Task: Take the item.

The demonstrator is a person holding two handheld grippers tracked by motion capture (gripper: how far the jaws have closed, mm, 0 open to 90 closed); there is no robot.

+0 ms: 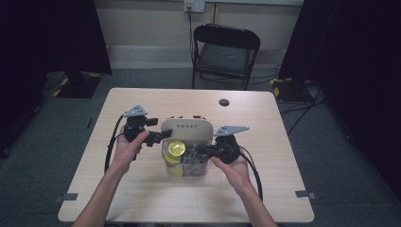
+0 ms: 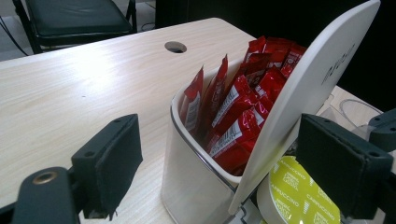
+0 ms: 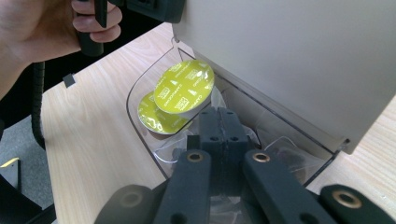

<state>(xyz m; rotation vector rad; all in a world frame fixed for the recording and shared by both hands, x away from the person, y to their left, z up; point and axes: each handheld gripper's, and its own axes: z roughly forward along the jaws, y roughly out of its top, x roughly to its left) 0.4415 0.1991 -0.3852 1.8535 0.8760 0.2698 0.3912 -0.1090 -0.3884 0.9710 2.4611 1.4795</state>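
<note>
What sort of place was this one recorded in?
Most likely a staged recording room, not a kitchen or café: a bare wooden table on grey carpet, dark curtains on both sides, a single folding chair against the wall, and cables on the floor.

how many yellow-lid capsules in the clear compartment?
2. One capsule leans tilted against the raised lid; a second capsule lies partly under it, toward the compartment's curved end. More may be hidden behind the right hand-held gripper.
</note>
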